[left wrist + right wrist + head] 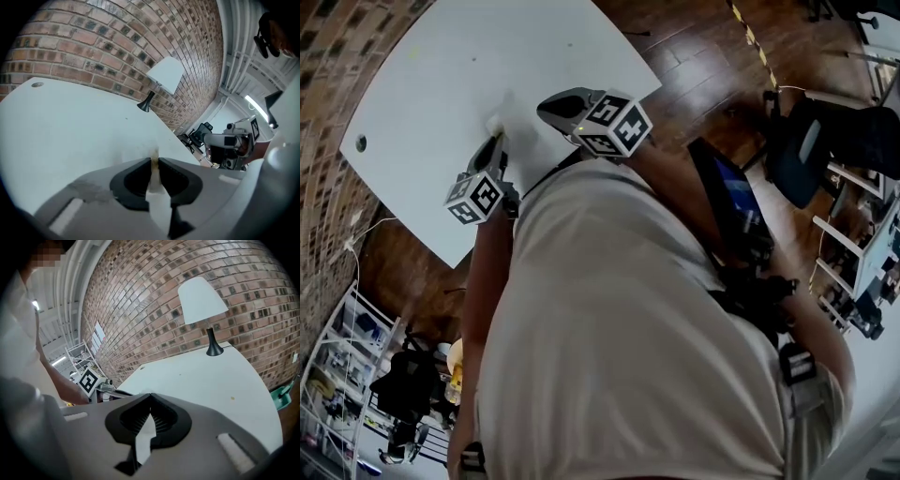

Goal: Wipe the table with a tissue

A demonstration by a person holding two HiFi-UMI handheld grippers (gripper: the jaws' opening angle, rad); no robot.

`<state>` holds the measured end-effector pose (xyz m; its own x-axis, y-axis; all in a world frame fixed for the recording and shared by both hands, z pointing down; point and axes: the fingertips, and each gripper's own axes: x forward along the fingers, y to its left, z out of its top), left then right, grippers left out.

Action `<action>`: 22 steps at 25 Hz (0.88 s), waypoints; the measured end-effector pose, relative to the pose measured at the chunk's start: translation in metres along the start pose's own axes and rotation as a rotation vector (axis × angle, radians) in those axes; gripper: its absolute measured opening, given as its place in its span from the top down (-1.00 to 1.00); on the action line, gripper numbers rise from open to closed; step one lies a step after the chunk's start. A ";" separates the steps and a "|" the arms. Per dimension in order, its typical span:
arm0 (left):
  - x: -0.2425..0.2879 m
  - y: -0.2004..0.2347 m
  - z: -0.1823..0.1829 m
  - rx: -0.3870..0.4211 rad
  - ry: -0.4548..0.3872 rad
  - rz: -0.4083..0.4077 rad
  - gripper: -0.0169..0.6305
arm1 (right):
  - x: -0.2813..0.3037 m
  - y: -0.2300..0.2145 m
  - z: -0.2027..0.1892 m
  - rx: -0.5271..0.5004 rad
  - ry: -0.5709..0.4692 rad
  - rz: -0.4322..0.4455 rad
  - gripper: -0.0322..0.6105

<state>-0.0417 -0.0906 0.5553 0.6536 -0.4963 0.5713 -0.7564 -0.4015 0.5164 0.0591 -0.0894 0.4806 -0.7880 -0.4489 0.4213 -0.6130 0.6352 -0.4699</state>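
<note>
You held left gripper (494, 139) angled down, jaws clamped on tissue (154, 176), tissue against white table (422, 94). Your right gripper (150, 395) sat beside it, jaws closed, empty, above tabletop.

The white desk (441, 84) has a rounded edge and stands on a dark wooden floor (694, 56). A round cable hole (361, 143) sits near one corner. A lamp (202, 301) with a white shade and a black foot stands upright near the far edge. A crumpled tissue (495, 123), browned at its tip, touches the top. A small yellowish speck (232, 398) lies elsewhere on the surface.
</note>
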 end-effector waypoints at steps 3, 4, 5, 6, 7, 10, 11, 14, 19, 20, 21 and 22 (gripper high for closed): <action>0.019 -0.020 0.002 -0.016 -0.013 0.024 0.77 | -0.033 -0.016 -0.009 0.017 -0.009 0.009 0.87; 0.025 -0.021 0.004 -0.037 -0.015 0.028 0.77 | -0.042 -0.022 -0.012 0.031 -0.008 0.003 0.88; 0.031 -0.018 0.008 -0.074 -0.023 0.032 0.77 | -0.047 -0.029 -0.014 0.046 -0.007 -0.003 0.88; 0.036 -0.013 0.015 -0.129 -0.038 0.031 0.77 | -0.050 -0.036 -0.015 0.057 -0.007 -0.009 0.87; 0.042 -0.005 0.024 -0.193 -0.061 0.029 0.77 | -0.052 -0.042 -0.014 0.065 -0.008 -0.013 0.87; 0.056 0.026 0.052 -0.295 -0.106 0.052 0.77 | -0.054 -0.058 -0.011 0.082 -0.017 -0.023 0.87; 0.060 0.037 0.059 -0.286 -0.100 0.076 0.77 | -0.055 -0.061 -0.011 0.090 -0.021 -0.026 0.87; 0.073 0.068 0.082 -0.232 -0.085 0.158 0.77 | -0.059 -0.073 -0.010 0.109 -0.028 -0.036 0.87; 0.103 0.096 0.121 -0.178 -0.073 0.241 0.77 | -0.076 -0.099 -0.009 0.151 -0.049 -0.080 0.88; 0.111 0.097 0.128 -0.156 -0.065 0.251 0.77 | -0.081 -0.105 -0.009 0.160 -0.054 -0.091 0.88; 0.118 0.097 0.133 -0.126 -0.052 0.263 0.77 | -0.086 -0.110 -0.009 0.169 -0.060 -0.101 0.87; 0.125 0.097 0.137 -0.088 -0.032 0.278 0.77 | -0.091 -0.114 -0.010 0.178 -0.065 -0.112 0.87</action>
<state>-0.0374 -0.2972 0.5896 0.4190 -0.6024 0.6794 -0.9004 -0.1792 0.3964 0.2013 -0.1151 0.5033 -0.7131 -0.5535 0.4304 -0.6926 0.4607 -0.5550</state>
